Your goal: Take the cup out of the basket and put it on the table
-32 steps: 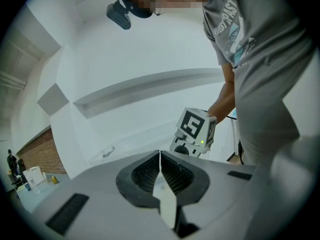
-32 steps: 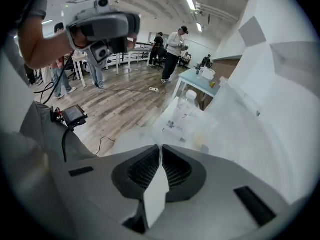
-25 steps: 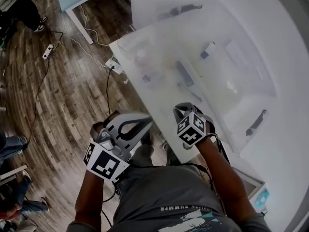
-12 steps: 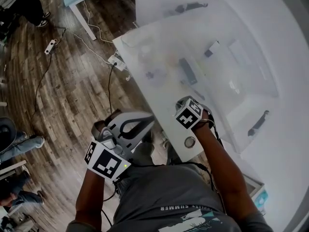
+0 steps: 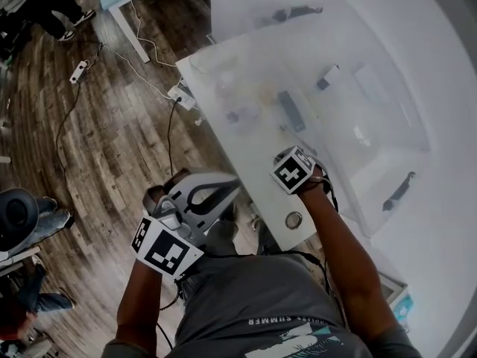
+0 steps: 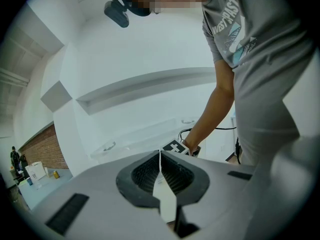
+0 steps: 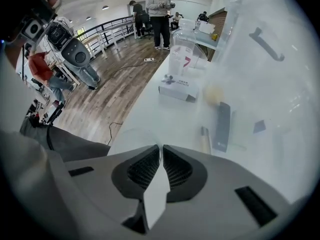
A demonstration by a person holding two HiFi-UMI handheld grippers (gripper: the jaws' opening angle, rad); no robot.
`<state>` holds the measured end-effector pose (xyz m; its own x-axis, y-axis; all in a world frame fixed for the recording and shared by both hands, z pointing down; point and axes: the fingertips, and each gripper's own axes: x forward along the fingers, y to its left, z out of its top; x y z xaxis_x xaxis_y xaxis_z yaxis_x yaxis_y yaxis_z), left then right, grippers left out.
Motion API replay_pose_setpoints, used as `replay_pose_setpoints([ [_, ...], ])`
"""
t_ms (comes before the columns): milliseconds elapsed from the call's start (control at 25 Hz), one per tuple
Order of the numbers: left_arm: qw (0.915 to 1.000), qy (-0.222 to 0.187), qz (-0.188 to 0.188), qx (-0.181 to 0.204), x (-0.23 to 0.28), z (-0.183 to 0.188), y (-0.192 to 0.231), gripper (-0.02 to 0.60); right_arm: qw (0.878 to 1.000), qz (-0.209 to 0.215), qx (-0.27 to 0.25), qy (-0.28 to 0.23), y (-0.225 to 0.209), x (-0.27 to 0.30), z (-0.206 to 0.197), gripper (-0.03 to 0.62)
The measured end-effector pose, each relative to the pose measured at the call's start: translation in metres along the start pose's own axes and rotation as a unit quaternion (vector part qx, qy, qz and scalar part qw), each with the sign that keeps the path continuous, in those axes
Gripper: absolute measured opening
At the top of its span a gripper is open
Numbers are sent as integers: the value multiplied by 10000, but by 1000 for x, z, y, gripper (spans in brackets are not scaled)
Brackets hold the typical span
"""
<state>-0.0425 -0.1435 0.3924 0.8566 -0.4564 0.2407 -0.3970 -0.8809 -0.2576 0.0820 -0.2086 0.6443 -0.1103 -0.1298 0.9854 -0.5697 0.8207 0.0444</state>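
Observation:
I make out no basket and no certain cup on the glare-washed white table [image 5: 246, 200]. My right gripper [image 5: 285, 154] hovers over the table's near part, its jaws all but together and nothing plainly between them [image 7: 160, 146]. A pale rounded shape [image 7: 131, 135] shows just ahead of its tips at the table's left edge. A small round ring [image 5: 294, 219] lies near the table's front edge, beside my right forearm. My left gripper [image 5: 235, 183] hangs off the table's left side over the floor, shut and empty [image 6: 160, 152].
Further along the table stand a white box [image 7: 178, 89] and a tall clear container with a red mark [image 7: 180, 59]. A dark flat device [image 7: 220, 126] and a thin stick [image 7: 205, 139] lie nearer. Cables and a power strip [image 5: 78, 71] cross the wooden floor. People stand far off.
My right gripper has moved forward from the table's front edge, uncovering the small ring. The left gripper has stayed put.

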Motion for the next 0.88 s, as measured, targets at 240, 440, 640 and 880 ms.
replay_pose_setpoints([
  [240,10000,-13,-9,24,-1,1,1,15,9998,-11,139,-148,-2,-5,3,46],
  [440,10000,-27,-19,49,0,2,1,15,9984,-190,201,-491,-8,-16,12,107],
  [640,9999,-94,-18,95,1,9,4,15,9892,-759,96,-1253,-14,-55,31,107],
  [880,9994,-342,7,78,2,24,10,15,9315,-1428,-126,-3342,6,-171,85,39],
])
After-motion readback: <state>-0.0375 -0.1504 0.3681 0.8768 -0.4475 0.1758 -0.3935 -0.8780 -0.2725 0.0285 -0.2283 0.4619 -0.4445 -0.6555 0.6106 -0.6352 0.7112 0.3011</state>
